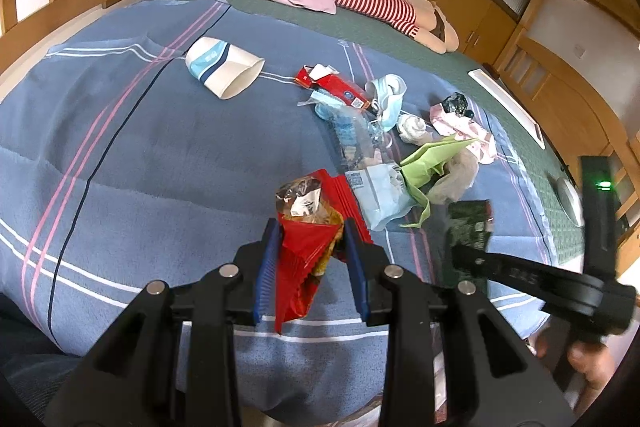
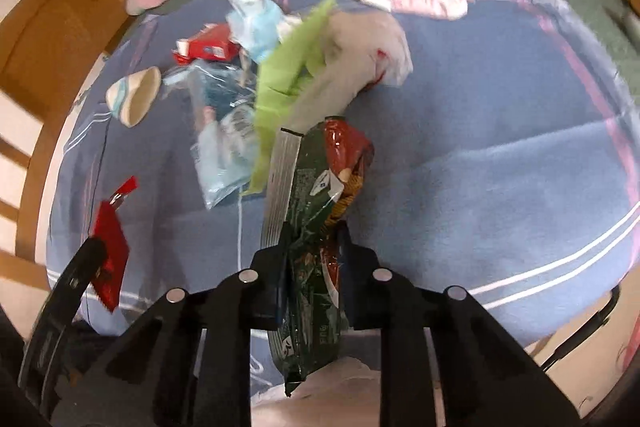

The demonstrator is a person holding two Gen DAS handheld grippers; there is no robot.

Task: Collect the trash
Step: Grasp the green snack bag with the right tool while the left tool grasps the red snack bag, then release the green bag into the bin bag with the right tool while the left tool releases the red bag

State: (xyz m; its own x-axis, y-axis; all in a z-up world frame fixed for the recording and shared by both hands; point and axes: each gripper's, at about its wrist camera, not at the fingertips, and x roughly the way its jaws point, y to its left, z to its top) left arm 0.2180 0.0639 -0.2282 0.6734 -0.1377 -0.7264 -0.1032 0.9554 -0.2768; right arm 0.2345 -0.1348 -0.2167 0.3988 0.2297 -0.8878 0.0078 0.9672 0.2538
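Above the bed's blue blanket (image 1: 140,155), the left tongs (image 1: 310,247) clamp a red snack wrapper (image 1: 304,247). The right tongs (image 2: 314,255) pinch a green snack bag (image 2: 312,227); the remaining trash, including a paper cup (image 1: 224,67), lies scattered beyond.

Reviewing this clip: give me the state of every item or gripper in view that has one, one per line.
left gripper: shut on red snack bag
red snack bag: crumpled, held off the bed
right gripper: shut on green snack bag
green snack bag: opened, held
paper cup: lying on its side
face mask: crumpled
green paper: folded
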